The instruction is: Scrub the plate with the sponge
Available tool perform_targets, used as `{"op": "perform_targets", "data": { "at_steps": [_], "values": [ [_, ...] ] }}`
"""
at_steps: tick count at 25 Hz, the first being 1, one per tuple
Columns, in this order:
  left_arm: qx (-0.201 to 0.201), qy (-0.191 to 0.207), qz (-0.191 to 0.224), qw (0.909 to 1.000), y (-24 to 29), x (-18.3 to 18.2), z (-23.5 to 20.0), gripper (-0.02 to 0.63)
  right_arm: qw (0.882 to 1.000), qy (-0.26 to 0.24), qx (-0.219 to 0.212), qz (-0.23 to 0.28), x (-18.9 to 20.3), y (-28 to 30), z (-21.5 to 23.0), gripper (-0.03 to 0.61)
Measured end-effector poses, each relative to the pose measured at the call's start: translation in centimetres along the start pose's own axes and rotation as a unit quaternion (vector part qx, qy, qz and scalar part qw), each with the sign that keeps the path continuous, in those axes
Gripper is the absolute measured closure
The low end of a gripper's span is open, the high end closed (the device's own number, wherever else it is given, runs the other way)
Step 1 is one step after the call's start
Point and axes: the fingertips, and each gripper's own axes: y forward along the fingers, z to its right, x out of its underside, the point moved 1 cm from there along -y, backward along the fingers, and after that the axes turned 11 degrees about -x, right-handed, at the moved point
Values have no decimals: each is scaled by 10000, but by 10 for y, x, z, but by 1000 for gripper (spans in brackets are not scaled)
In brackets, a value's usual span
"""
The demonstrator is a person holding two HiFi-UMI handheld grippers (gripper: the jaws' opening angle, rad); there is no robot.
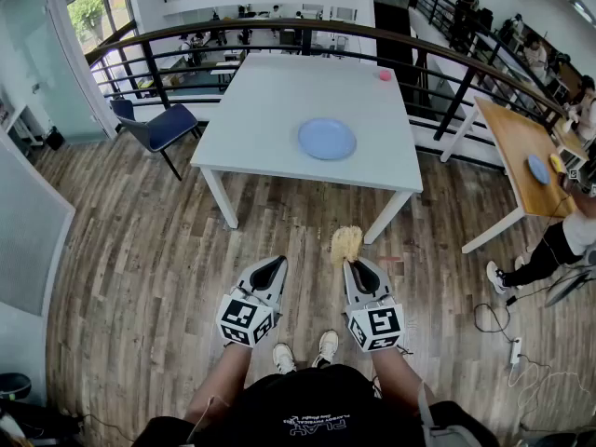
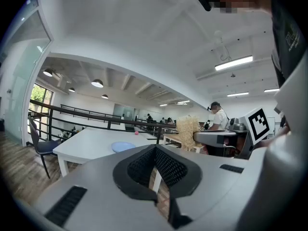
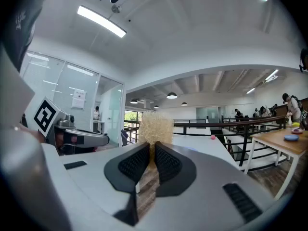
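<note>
Plate (image 1: 327, 139): pale blue, round, holds nothing; lies flat on the white table (image 1: 270, 110), right of its middle and toward its near edge. Shows again as a thin blue disc in the left gripper view (image 2: 123, 147).

Sponge (image 1: 346, 243): straw-coloured, fibrous; well short of the table's near edge, over the wooden floor, pinched at its lower end by the right gripper (image 1: 350, 264), whose jaws are closed tight on it (image 3: 151, 148).

Left gripper (image 1: 277, 262): also short of the table's near edge, jaws brought together at the tips, gripping nothing (image 2: 155, 150).

Small pink ball (image 1: 385, 75): at the table's far right corner.

Writing: black-and-white square markers on both gripper cubes; white print on the person's black shirt, too small to read.
</note>
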Motion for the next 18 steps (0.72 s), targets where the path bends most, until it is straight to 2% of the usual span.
{"op": "perform_targets", "data": {
  "at_steps": [10, 18],
  "values": [
    [44, 88, 122, 9999, -7, -9, -13, 603, 9999, -106, -32, 75, -9, 17, -16, 535],
    [231, 118, 210, 9994, -11, -14, -23, 603, 9995, 67, 81, 299, -16, 20, -28, 534]
  ]
}}
